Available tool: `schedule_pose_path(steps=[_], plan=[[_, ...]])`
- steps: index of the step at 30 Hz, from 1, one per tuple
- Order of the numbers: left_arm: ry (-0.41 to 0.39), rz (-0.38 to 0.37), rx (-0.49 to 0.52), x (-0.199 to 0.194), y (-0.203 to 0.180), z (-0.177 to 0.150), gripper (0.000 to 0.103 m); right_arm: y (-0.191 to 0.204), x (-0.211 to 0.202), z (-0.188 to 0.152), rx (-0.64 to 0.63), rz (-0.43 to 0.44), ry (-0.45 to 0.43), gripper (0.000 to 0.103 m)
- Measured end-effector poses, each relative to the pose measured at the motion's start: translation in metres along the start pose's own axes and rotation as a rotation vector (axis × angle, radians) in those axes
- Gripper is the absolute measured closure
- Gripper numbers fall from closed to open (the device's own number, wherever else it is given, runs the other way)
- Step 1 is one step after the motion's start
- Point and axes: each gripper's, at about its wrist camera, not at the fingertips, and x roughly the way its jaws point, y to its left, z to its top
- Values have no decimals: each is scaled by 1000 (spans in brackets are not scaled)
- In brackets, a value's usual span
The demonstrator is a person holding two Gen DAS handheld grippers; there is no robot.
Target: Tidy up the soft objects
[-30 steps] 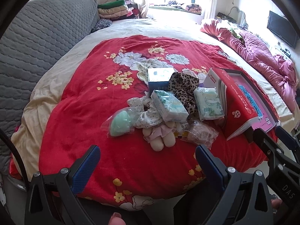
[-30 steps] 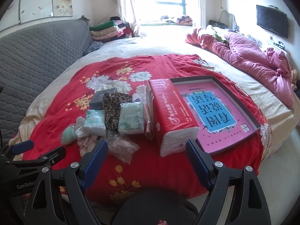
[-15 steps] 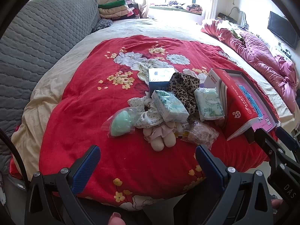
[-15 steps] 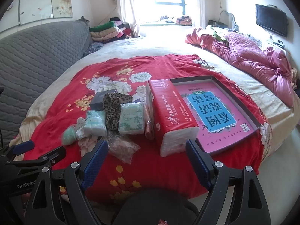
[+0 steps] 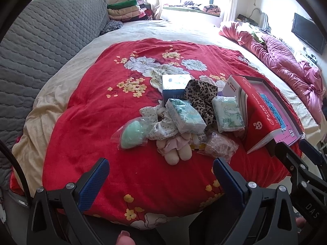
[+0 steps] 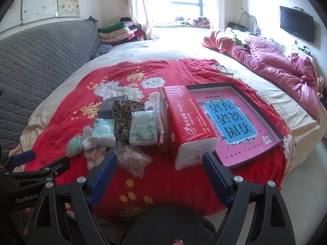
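Note:
A pile of soft things lies on the red floral blanket [image 5: 85, 122]: a mint sponge in a clear bag [image 5: 132, 135], a small doll [image 5: 175, 149], two tissue packs [image 5: 185, 116] [image 5: 227, 114], a leopard-print cloth [image 5: 201, 98], a crinkly clear bag [image 5: 220, 146] and a blue box [image 5: 175, 85]. A big red tissue pack [image 6: 188, 122] leans against a shallow box lid with a pink and blue print [image 6: 237, 122]. My left gripper [image 5: 160, 172] hovers open short of the doll. My right gripper [image 6: 160, 164] is open just before the red pack.
A grey quilted headboard [image 5: 40, 47] runs along the left. Folded blankets [image 5: 124, 9] are stacked at the far end by the window. A crumpled pink quilt [image 6: 271, 61] lies on the right side of the bed. A TV [image 6: 296, 26] hangs on the right wall.

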Motion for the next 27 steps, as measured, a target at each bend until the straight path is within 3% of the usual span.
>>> schedule_pose_path(steps=[16,27], plan=[[5,-24,-42,7,15,-2,1,8,1,-2,-32,-11,14,17],[31,-42,-166,29,64,0,1,19,20,7,-51,7,19,18]])
